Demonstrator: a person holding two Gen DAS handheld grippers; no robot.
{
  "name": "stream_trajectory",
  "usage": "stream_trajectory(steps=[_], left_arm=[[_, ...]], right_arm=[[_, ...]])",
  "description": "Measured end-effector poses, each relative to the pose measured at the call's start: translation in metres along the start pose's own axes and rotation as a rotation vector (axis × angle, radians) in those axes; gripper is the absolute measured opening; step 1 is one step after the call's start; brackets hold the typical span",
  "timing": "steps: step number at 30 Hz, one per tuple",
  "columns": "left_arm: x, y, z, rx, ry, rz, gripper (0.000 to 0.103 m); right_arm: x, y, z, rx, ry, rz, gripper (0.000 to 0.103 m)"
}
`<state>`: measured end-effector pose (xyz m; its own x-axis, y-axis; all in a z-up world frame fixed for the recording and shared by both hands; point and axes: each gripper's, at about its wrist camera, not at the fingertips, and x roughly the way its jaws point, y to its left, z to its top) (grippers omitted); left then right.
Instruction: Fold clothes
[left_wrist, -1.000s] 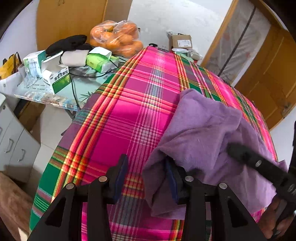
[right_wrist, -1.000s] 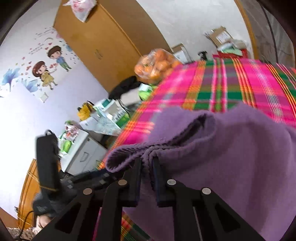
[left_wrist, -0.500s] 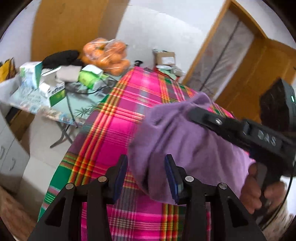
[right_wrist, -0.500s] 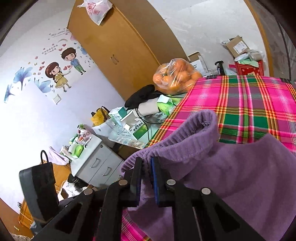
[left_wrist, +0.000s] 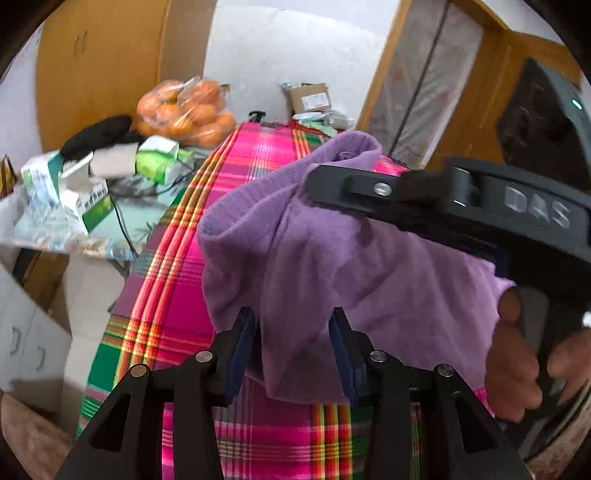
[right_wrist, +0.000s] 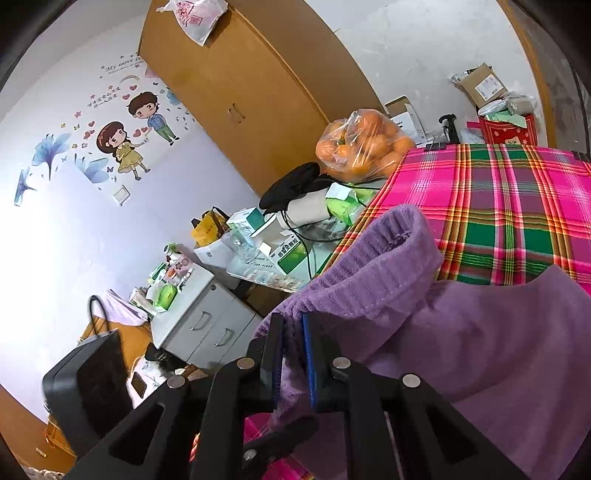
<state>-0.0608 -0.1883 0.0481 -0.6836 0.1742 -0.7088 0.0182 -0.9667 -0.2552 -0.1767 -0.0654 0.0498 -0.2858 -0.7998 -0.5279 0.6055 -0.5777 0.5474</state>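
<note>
Right tongs (right_wrist: 292, 354) pinching lifted purple garment (right_wrist: 461, 332)

I read the raised letters "DAS" on the black body of the right gripper (left_wrist: 480, 206). The wall sticker (right_wrist: 122, 66) carries cursive lettering beginning "My love"; the remainder is unclear. The green-and-white box (right_wrist: 286, 251) and the cardboard box (right_wrist: 484, 86) label bear print too small to read.
</note>
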Motion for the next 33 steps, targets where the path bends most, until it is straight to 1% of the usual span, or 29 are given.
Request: stream_trajectory(steps=[3, 6, 8, 9, 10, 13, 17, 21, 23, 25, 29, 31, 33], left_arm=[[0.005, 0.006, 0.002, -0.037, 0.006, -0.010, 0.043], [0.007, 0.010, 0.003, -0.056, 0.004, -0.001, 0.042], [0.009, 0.013, 0.004, -0.071, 0.003, -0.013, 0.028], [0.009, 0.014, 0.004, -0.078, 0.003, -0.016, 0.025], [0.009, 0.015, 0.004, -0.083, 0.002, -0.018, 0.017], [0.009, 0.017, 0.005, -0.100, 0.001, -0.023, 0.013], [0.010, 0.020, 0.007, -0.122, -0.001, -0.030, 0.013], [0.010, 0.024, 0.008, -0.144, -0.003, -0.037, 0.011], [0.010, 0.024, 0.010, -0.151, -0.003, -0.043, 0.010], [0.009, 0.022, 0.011, -0.151, -0.004, -0.050, 0.009], [0.009, 0.023, 0.017, -0.163, -0.008, -0.052, 0.008], [0.008, 0.026, 0.019, -0.188, -0.013, -0.064, 0.007], [0.006, 0.030, 0.020, -0.218, -0.019, -0.078, 0.007]], right_arm=[[0.002, 0.001, -0.001, 0.000, 0.006, 0.000, 0.011], [0.004, 0.000, -0.002, 0.008, 0.008, 0.001, 0.011], [0.006, -0.001, -0.002, 0.009, 0.015, 0.000, 0.011], [0.007, -0.001, -0.002, 0.009, 0.017, -0.001, 0.011], [0.008, -0.001, -0.002, 0.008, 0.020, -0.003, 0.013], [0.011, -0.002, -0.003, 0.016, 0.029, -0.015, 0.015], [0.009, -0.006, -0.003, 0.033, 0.037, -0.018, 0.017], [0.000, -0.013, -0.010, 0.040, 0.041, -0.044, 0.020], [-0.006, -0.017, -0.015, 0.044, 0.051, -0.065, 0.025], [-0.017, -0.020, -0.023, 0.035, 0.053, -0.095, 0.026], [-0.044, -0.026, -0.044, -0.005, 0.046, -0.193, 0.027], [-0.057, -0.029, -0.059, -0.025, 0.053, -0.238, 0.027], [-0.064, -0.029, -0.073, -0.061, 0.077, -0.273, 0.029]])
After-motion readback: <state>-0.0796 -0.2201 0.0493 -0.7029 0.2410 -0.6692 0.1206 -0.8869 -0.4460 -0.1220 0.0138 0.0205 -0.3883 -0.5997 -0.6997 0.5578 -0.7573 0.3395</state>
